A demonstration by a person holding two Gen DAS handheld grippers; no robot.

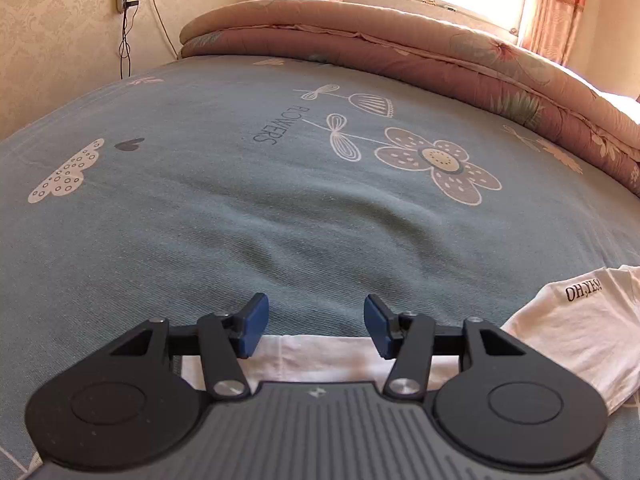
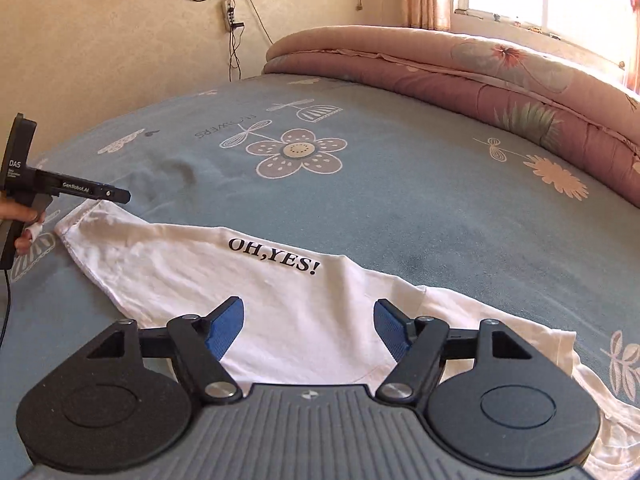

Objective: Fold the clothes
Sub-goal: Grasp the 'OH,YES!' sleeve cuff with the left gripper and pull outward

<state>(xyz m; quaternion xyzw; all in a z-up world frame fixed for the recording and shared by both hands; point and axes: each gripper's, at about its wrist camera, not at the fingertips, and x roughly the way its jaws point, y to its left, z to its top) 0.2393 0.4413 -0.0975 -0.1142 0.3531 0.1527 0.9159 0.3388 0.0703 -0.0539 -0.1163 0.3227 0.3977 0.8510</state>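
On the bed's blue flowered bedspread (image 2: 400,208) lies a white T-shirt (image 2: 280,300) printed "OH,YES!", already folded into a long band near the bed's front edge. Both grippers hang above it with nothing between their pads: the right hand-held gripper (image 2: 309,330) stands wide over the shirt's middle, the left hand-held gripper (image 1: 316,330) partly open at the band's left end. I judge one fold is laid and let go; the next move calls for taking fresh hold of an end and bringing it across

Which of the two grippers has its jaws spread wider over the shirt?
The right gripper: its blue pads stand farther apart over the white T-shirt than the left gripper's. Neither holds cloth.
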